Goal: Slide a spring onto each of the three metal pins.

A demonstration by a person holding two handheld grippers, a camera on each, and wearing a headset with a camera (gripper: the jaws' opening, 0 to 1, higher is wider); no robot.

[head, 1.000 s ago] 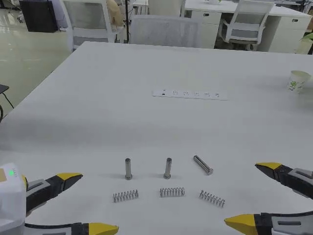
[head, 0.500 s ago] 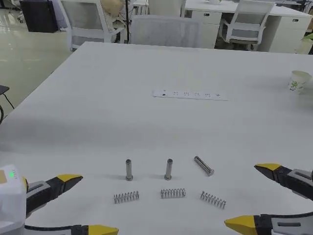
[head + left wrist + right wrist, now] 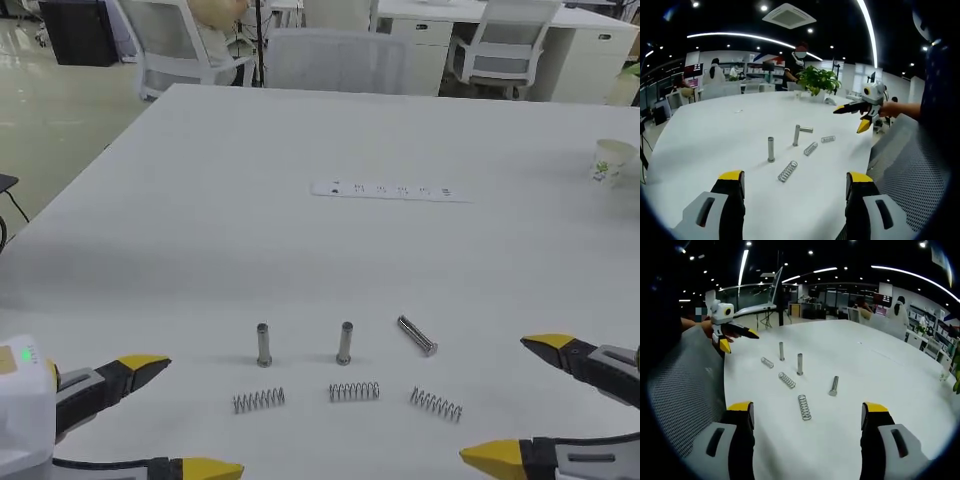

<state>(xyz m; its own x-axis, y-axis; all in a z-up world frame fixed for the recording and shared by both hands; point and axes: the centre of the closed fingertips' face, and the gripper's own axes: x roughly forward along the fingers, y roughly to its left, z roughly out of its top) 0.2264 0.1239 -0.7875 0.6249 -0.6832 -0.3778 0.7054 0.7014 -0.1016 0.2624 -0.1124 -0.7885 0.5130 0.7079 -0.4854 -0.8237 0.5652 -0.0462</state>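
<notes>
Springs (image 3: 354,392) and pins (image 3: 345,343) unmoved since a second ago; left tool (image 3: 200,415), right tool (image 3: 495,398) wide open, empty; nothing threaded.

A plain white table (image 3: 200,220) carries three shiny silver-grey pins (image 3: 345,343) and three silver springs (image 3: 354,391). The left gripper (image 3: 200,415) at 7 o'clock and the right gripper (image 3: 495,398) at 5 o'clock have yellow tips on black-and-grey jaws. At 2 o'clock, a white cup (image 3: 610,162) bears a green print.
</notes>
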